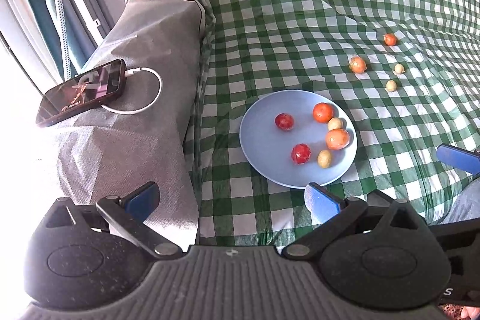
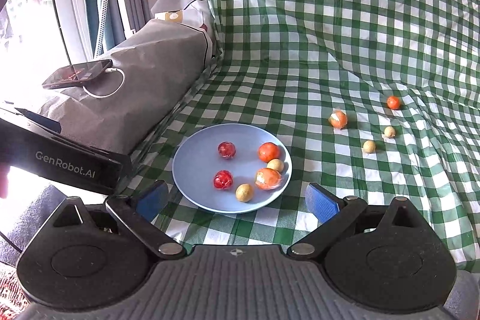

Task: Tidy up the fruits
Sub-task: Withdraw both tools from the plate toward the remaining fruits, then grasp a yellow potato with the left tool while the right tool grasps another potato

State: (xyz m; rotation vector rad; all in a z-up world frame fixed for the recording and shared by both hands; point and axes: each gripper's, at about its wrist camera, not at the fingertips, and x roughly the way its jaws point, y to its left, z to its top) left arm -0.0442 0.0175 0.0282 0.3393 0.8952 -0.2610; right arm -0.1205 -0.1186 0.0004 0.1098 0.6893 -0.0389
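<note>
White lettering reading "GenRobot.AI" runs along the black body of the left gripper (image 2: pixel 231 195), seen at nine o'clock in the right wrist view; no other writing can be read, and the picture on the phone (image 1: pixel 81 92) screen is too glared to make out. Both grippers hang empty with their blue-padded jaws wide apart, the right gripper (image 2: pixel 237 200) just short of the near rim of a light blue plate (image 2: pixel 195 167). The plate sits on a green and white checked cloth (image 2: pixel 300 35) and holds six fruits: two red ones, two orange ones and two small pale yellow ones, the orange and yellow ones clustered toward its three o'clock edge. Four loose fruits (image 2: pixel 369 146) lie on the cloth at about two o'clock from the plate, well apart from it: two orange, two pale yellow. The cloth rises into a wall behind, leaving open room between plate and loose fruits. At ten o'clock a grey covered bolster (image 1: pixel 144 80) carries the phone and its white cable. Bright window light washes out the far left edge.
</note>
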